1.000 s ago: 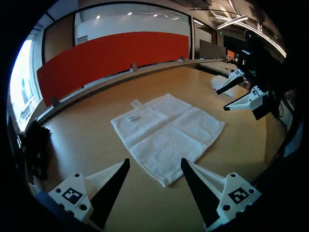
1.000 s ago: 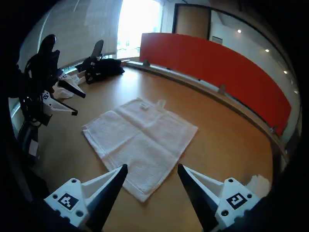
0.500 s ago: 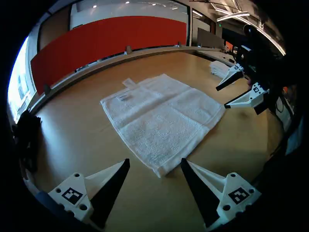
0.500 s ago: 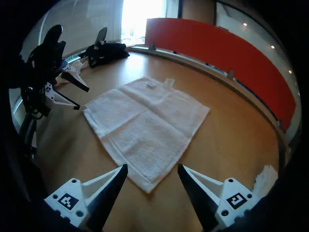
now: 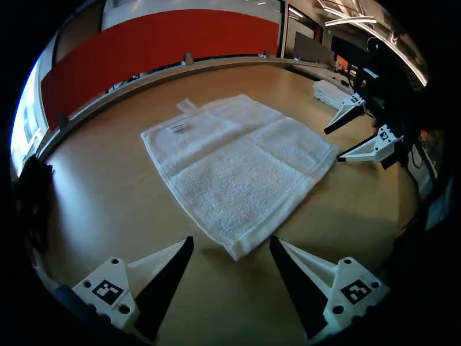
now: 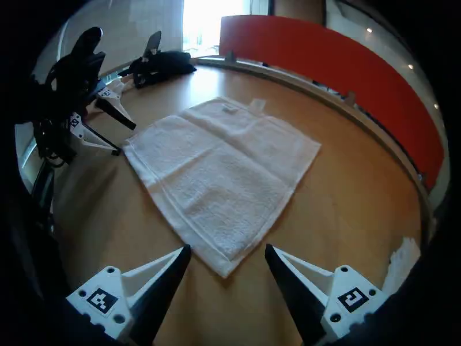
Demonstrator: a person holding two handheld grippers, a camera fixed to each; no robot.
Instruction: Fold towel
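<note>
White terry towel (image 5: 242,161) lies flat, unfolded, mid tan wooden table (image 5: 104,184). Since half second ago both grippers closed in, lower. Left gripper (image 5: 230,239): fingers spread, towel corner between them at 12 o'clock. Right gripper (image 6: 227,247): likewise spread astride adjacent corner. Likely next: corner pinch; fold not begun.

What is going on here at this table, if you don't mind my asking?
A person holds a two-finger gripper in each hand over a wooden table, where a white towel lies spread flat, not yet folded. The left gripper and the right gripper are both open, each pointed at a different corner of the towel from opposite sides. Neither has gripped the cloth. A stack of folded white cloths sits farther off on the table.
</note>
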